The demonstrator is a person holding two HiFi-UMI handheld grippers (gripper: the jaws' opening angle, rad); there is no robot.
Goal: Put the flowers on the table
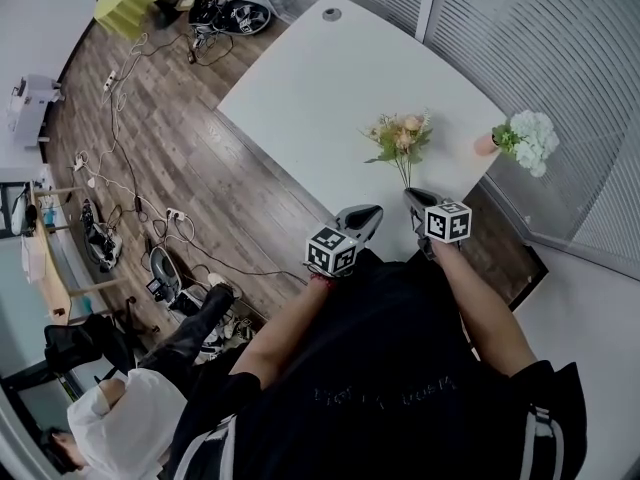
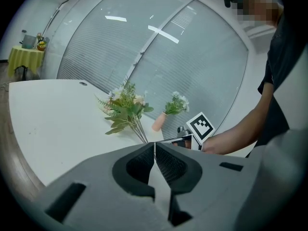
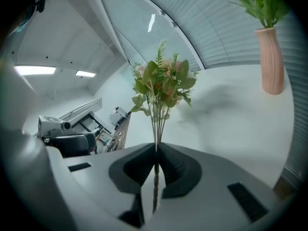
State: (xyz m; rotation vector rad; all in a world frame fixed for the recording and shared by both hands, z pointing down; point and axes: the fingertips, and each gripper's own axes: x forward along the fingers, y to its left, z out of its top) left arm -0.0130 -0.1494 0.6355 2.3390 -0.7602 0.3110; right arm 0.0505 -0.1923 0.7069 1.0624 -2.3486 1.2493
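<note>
A bunch of artificial flowers (image 1: 401,138) with green leaves and pale pink blooms hangs over the white table (image 1: 310,98). My right gripper (image 1: 414,200) is shut on its thin stems, which run between the jaws in the right gripper view (image 3: 156,153), with the blooms (image 3: 162,81) beyond. The left gripper (image 1: 366,215) is shut with nothing between its jaws, just left of the right one at the table's near edge. In the left gripper view the bunch (image 2: 124,109) stands ahead of the closed jaws (image 2: 154,148).
A pink vase (image 1: 486,144) with white-green flowers (image 1: 530,140) stands at the table's right edge by the ribbed wall; the vase (image 3: 272,61) shows again in the right gripper view. Cables and gear lie on the wooden floor (image 1: 150,158) to the left.
</note>
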